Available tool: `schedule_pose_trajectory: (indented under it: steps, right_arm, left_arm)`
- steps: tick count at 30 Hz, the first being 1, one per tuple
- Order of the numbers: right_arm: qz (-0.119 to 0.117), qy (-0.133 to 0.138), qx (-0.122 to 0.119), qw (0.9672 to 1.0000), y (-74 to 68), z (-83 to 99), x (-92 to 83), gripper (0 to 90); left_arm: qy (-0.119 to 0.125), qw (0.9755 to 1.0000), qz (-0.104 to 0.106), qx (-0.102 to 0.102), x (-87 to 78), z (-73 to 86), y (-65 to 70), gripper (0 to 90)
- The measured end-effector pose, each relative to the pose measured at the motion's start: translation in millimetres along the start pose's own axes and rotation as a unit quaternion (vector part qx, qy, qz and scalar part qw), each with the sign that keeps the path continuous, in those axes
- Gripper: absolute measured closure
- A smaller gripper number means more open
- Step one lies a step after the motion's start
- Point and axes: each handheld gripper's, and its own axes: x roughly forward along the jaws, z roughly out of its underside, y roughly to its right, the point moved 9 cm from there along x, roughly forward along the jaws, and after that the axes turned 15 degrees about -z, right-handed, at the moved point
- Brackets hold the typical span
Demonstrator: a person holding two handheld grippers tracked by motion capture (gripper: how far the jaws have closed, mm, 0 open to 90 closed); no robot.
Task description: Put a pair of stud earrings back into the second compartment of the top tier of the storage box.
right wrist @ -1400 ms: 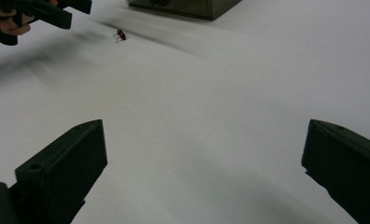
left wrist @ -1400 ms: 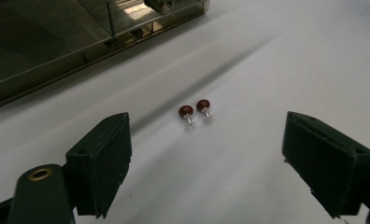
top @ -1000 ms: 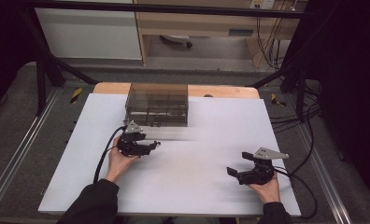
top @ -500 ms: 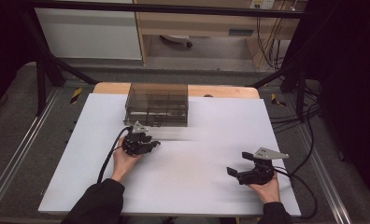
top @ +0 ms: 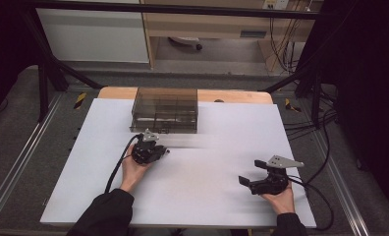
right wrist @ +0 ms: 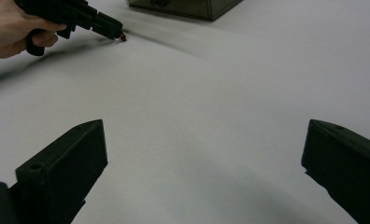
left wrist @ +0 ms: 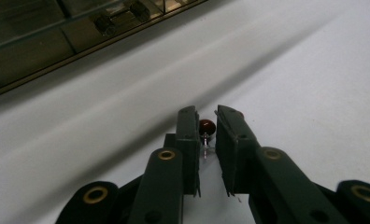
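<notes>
My left gripper is shut on a small red bead-like part with thin metal legs, held at the jaw tips just above the white table top. In the high view this left gripper sits left of centre, a short way in front of a smoky clear compartment box. The right gripper view shows the red part at the tip of the left gripper. My right gripper rests near the front right of the table, its jaws wide open with nothing between them.
The white table top stretches between the two hands. The box holds small dark parts in its compartments. Cables trail from both grippers toward the front edge. Black frame legs and a wooden edge lie behind the box.
The left gripper has turned slightly and edged a little to the right near the box. The right gripper has stayed in place.
</notes>
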Motion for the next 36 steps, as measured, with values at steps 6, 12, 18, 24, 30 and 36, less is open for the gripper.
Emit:
schedule_pose_trajectory:
  steps: [6,12,18,24,30,36]
  right_arm:
    - [0.000,0.000,0.001,1.0000,-0.2,-0.1,0.0,0.7]
    - [0.000,0.001,0.000,1.0000,-0.1,-0.2,0.0,0.7]
    - [0.000,0.001,0.000,1.0000,0.0,-0.3,-0.2,0.7]
    - [-0.001,0.000,0.001,1.0000,-0.2,-0.1,0.1,0.7]
    - [-0.001,0.000,0.001,1.0000,-0.3,-0.1,0.0,0.7]
    - [0.000,0.000,0.000,1.0000,-0.1,0.1,0.2,0.7]
  left_arm:
    - [0.000,1.0000,-0.003,-0.001,0.4,-0.2,0.1,79.8]
    - [-0.002,1.0000,-0.003,-0.008,0.2,-0.5,-0.1,81.4]
    - [-0.003,1.0000,-0.004,-0.008,-0.7,-0.2,-0.9,81.7]
    - [-0.003,0.9999,-0.006,-0.009,-5.6,-0.1,-3.3,81.9]
    - [0.003,0.9999,-0.001,-0.013,-15.4,-3.0,-3.4,81.9]
    - [0.007,0.9999,0.003,-0.010,-24.8,-5.5,-1.6,81.9]
